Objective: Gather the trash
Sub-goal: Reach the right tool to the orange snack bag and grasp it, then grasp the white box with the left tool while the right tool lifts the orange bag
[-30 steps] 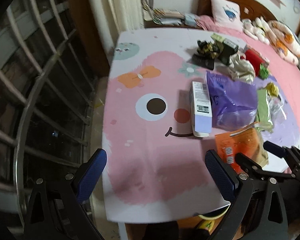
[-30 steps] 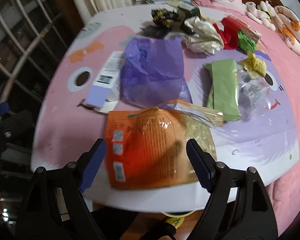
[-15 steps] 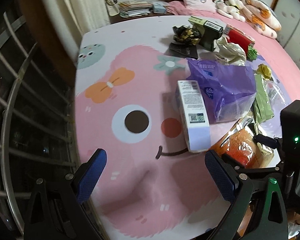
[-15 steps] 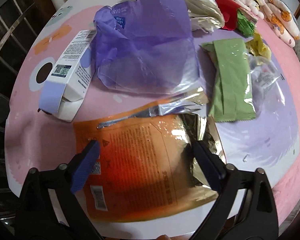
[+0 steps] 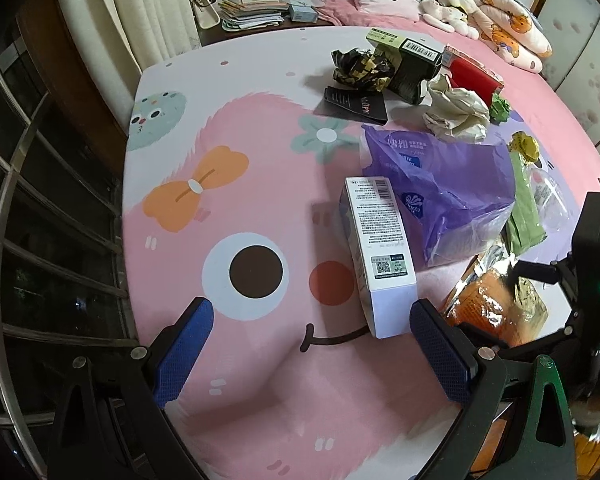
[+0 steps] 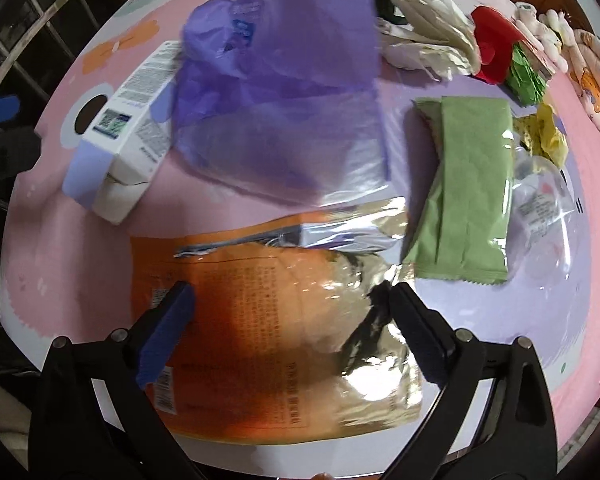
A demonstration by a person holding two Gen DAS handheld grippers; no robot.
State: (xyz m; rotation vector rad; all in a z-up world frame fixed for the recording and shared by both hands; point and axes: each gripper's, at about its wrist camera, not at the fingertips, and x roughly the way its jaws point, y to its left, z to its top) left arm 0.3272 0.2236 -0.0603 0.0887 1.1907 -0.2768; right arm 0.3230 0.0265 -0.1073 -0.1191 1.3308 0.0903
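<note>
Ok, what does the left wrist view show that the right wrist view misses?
Left wrist only: the flat black card, the crumpled black-and-gold wrapper and the open left gripper over bare mat. Right wrist only: the open right gripper straddling the orange foil pouch. Both: the white-and-lilac carton, purple plastic bag, green wrapper.

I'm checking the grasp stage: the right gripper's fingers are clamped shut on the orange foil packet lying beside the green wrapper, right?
Not clamped: the right wrist view shows the right gripper wide open, fingers straddling the orange foil packet beside the green wrapper.
</note>
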